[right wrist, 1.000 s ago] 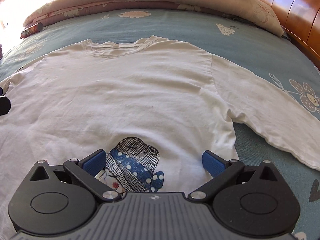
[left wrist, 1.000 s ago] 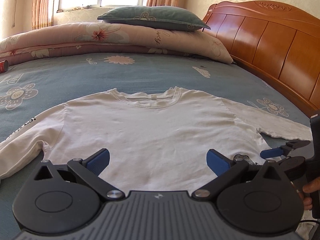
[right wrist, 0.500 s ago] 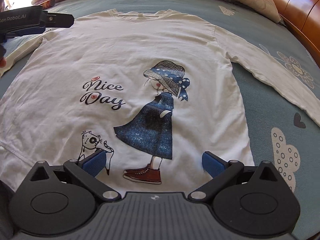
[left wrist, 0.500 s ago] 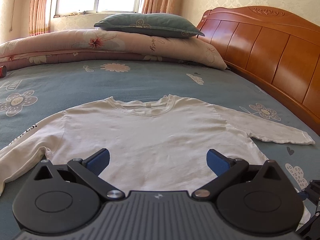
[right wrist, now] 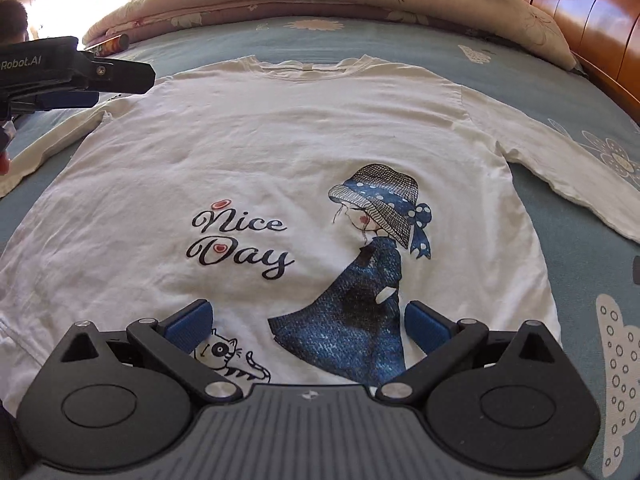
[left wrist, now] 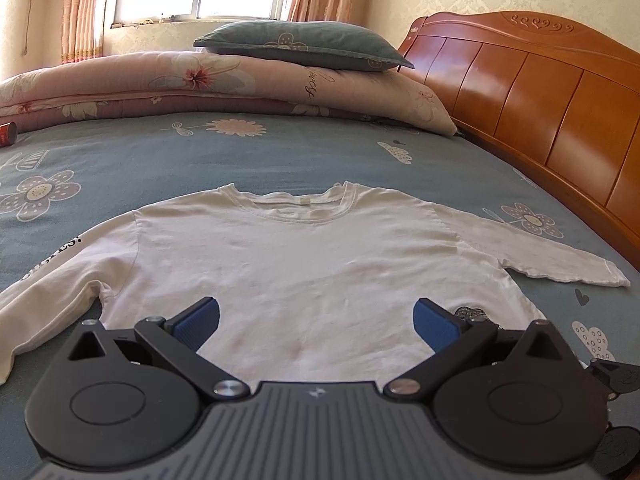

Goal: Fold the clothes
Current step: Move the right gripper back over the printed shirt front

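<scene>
Left tongs (left wrist: 316, 320): released, blue pads wide apart, above lower part of shirt.
Right tongs (right wrist: 307, 320): released too, over printed front, grasping nothing.
Shirt (right wrist: 280, 152): white, long sleeves, spread flat, print side up, on bed (left wrist: 280, 152).
Behind: folded quilt (left wrist: 224, 84), pillow (left wrist: 304, 46) on top.

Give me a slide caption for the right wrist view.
Open right gripper over a flat white shirt on the bed.
</scene>
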`<state>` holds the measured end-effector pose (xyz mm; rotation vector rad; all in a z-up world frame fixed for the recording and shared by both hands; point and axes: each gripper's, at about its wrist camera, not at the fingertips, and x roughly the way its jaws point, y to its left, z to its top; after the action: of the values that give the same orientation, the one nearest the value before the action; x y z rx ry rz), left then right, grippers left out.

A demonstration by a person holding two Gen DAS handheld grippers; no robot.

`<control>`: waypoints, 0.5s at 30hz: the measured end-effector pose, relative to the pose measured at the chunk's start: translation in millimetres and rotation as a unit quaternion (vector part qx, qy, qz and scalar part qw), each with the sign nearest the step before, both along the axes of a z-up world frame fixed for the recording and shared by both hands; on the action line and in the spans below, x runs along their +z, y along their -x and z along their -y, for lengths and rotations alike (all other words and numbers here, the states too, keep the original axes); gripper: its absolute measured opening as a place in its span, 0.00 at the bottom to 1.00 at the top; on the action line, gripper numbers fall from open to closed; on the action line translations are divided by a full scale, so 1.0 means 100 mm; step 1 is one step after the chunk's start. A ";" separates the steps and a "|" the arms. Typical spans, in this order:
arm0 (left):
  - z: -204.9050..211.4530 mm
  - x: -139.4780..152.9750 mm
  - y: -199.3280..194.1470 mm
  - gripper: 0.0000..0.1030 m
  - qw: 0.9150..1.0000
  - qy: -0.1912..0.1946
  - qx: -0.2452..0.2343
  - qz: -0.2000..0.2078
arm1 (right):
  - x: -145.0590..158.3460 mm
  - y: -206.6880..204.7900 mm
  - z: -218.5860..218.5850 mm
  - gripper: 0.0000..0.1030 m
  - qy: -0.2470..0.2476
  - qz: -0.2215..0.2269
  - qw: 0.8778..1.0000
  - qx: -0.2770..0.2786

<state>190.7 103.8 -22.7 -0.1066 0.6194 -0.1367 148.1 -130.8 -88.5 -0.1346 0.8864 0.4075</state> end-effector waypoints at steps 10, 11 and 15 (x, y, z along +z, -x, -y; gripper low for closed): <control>0.24 -0.13 -0.02 0.99 0.999 -0.022 -0.033 -0.025 | -0.05 0.33 0.04 1.00 0.014 0.029 0.999 -0.020; 0.26 -0.14 -0.01 0.99 0.999 -0.025 -0.038 -0.027 | -0.04 0.32 0.04 1.00 0.019 0.019 1.000 -0.014; 0.30 -0.13 0.01 0.99 0.998 -0.026 -0.043 -0.027 | 0.04 0.42 0.02 1.00 0.051 -0.018 0.999 -0.002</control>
<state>189.9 74.2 -35.8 -0.0333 0.6811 -0.2017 106.2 -133.1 -84.9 -0.2196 0.9422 0.3614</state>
